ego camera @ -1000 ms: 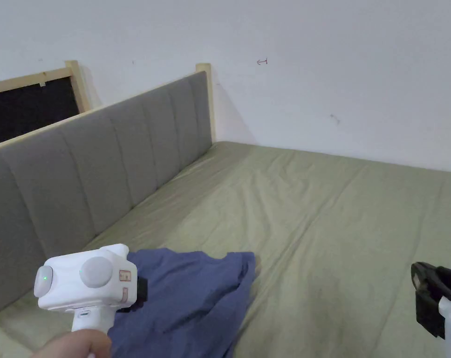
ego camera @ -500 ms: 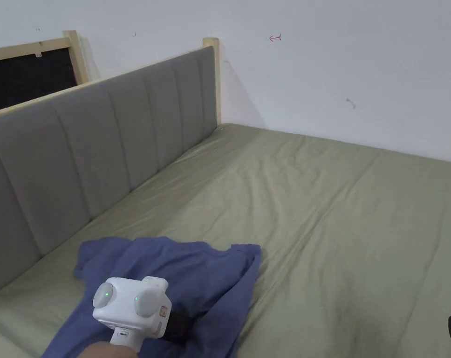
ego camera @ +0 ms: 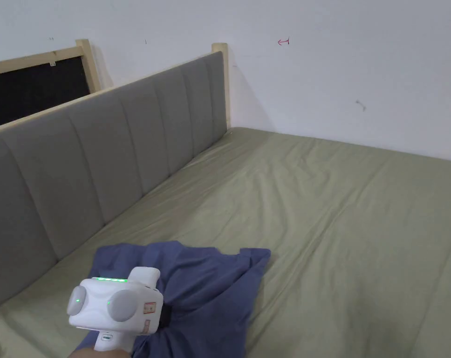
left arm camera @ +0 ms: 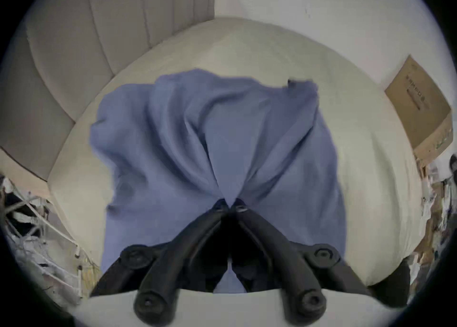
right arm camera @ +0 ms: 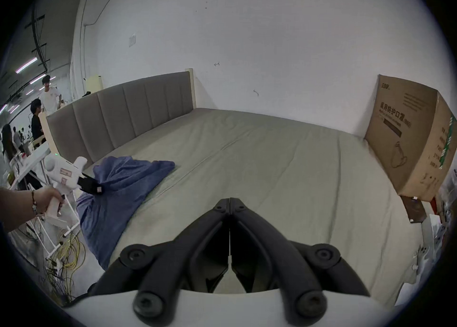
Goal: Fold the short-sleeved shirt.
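Note:
A blue short-sleeved shirt [ego camera: 206, 289] lies crumpled on the near left part of the olive bed [ego camera: 341, 223], its lower part hanging over the bed's edge [right arm camera: 103, 228]. My left gripper [left arm camera: 230, 207] is shut on a bunched fold of the shirt [left arm camera: 222, 134], and creases fan out from its tips. In the head view the white left gripper [ego camera: 166, 319] sits over the shirt at the bottom left. In the right gripper view the left gripper [right arm camera: 99, 189] is at the far left, held by a hand. My right gripper [right arm camera: 230, 202] hovers above the bed with its jaws together, holding nothing.
A grey padded headboard [ego camera: 103, 154] runs along the bed's left side, and a white wall [ego camera: 341, 70] stands behind. A large cardboard box [right arm camera: 410, 139] stands at the bed's right end. A white rack and yellow cables [right arm camera: 66, 250] are on the floor at left, with people farther off.
The left gripper dropped onto the shirt and shut on a fold, which now bunches at its tips. The right gripper has left the head view. The head camera tilted and shifted.

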Available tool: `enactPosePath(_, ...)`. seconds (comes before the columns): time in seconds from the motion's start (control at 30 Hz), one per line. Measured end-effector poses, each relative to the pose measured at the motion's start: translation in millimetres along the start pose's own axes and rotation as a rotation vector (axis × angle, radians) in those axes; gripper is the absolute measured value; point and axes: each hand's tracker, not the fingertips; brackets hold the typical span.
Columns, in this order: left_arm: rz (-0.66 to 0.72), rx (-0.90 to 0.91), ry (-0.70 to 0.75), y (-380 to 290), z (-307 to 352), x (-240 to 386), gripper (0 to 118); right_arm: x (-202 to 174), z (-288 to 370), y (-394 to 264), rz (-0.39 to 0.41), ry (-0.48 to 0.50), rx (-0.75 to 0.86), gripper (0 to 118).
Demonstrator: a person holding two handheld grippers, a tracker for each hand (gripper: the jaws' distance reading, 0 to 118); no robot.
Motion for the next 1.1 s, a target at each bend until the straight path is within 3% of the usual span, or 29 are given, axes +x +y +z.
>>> enactPosePath(0.13, 0.0, 0.168, -0.013, 16.1, 56.0, 5.3, 0, 10.7, 17.0, 4.9, -0.025, -0.021, 0.029, 0)
enactPosePath(0.33, -0.148, 0.4, -0.067, 53.8, 153.4, 56.1, 0, 31.5, 54.7, 16.7, -0.067, -0.069, 0.117, 0)
enactPosePath(0.5, -0.311, 0.589, -0.204, 81.5, 237.7, 154.6, 0, 50.5, 93.0, 22.4, -0.108, -0.126, 0.206, 0)
enactPosePath(0.63, -0.386, 0.623, -0.413, 83.0, 275.3, 238.3, 0, 68.5, 123.2, 23.1, -0.137, -0.181, 0.255, 0)
enactPosePath(0.87, -0.525, 0.526, -0.657, 76.0, 265.7, 363.3, 0, 100.8, 171.2, 18.9, -0.194, -0.273, 0.326, 0)
enactPosePath(1.0, -0.577, 0.305, -0.726, 64.7, 218.5, 433.0, 0, 119.9, 184.4, 9.8, -0.232, -0.318, 0.326, 0)
enactPosePath(1.1, -0.523, 0.039, -0.726, 50.7, 162.4, 473.9, 0, 130.4, 187.3, 2.5, -0.256, -0.341, 0.305, 0)
